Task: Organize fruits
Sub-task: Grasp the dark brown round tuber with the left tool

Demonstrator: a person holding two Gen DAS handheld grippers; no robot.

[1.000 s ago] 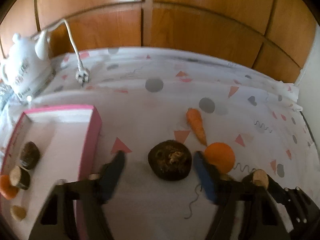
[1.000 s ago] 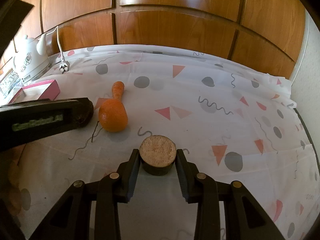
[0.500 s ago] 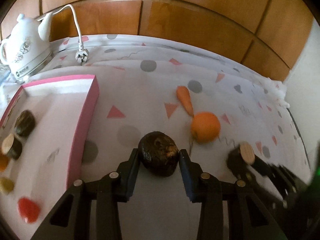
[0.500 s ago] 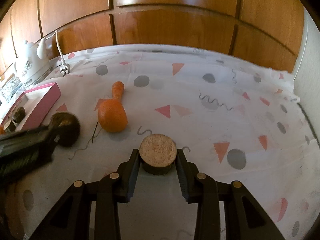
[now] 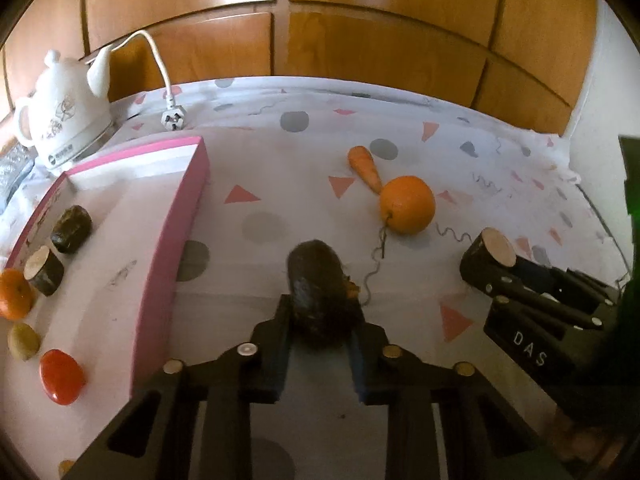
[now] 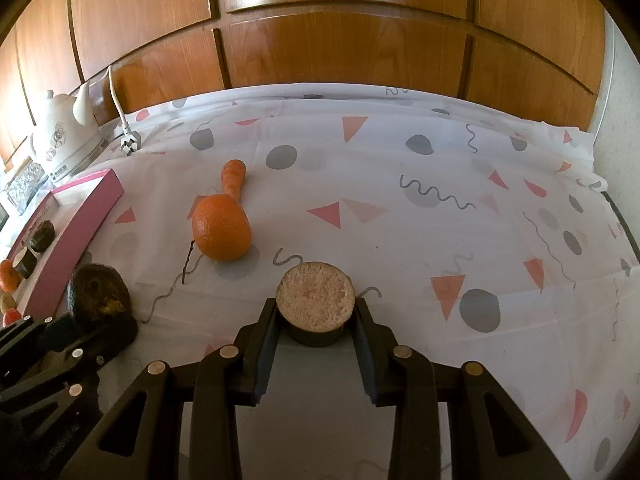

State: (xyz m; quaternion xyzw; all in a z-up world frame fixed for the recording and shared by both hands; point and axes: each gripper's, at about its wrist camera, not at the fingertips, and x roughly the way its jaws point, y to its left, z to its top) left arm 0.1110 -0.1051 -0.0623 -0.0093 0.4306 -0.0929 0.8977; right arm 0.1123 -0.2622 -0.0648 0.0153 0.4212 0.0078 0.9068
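Observation:
My left gripper [image 5: 320, 320] is shut on a dark brown round fruit [image 5: 318, 280] and holds it above the cloth, right of the pink-rimmed tray [image 5: 168, 240]. The tray holds several items: dark pieces, a small orange, a yellowish fruit and a red one [image 5: 62, 376]. My right gripper [image 6: 316, 320] is shut on a dark piece with a pale cut face [image 6: 316, 300]. An orange [image 6: 221, 233] and a carrot [image 6: 233, 178] lie on the cloth ahead, touching. The left gripper with its fruit [image 6: 100, 292] shows at left in the right wrist view.
A white kettle [image 5: 64, 120] with its cord and plug [image 5: 174, 120] stands at the back left. Wooden panels [image 6: 340, 48] close off the far side. The patterned tablecloth [image 6: 440, 220] stretches right of the orange.
My left gripper closed on the dark round fruit and lifted it, tilting it up. My right gripper kept its hold on the cut piece and stayed about in place.

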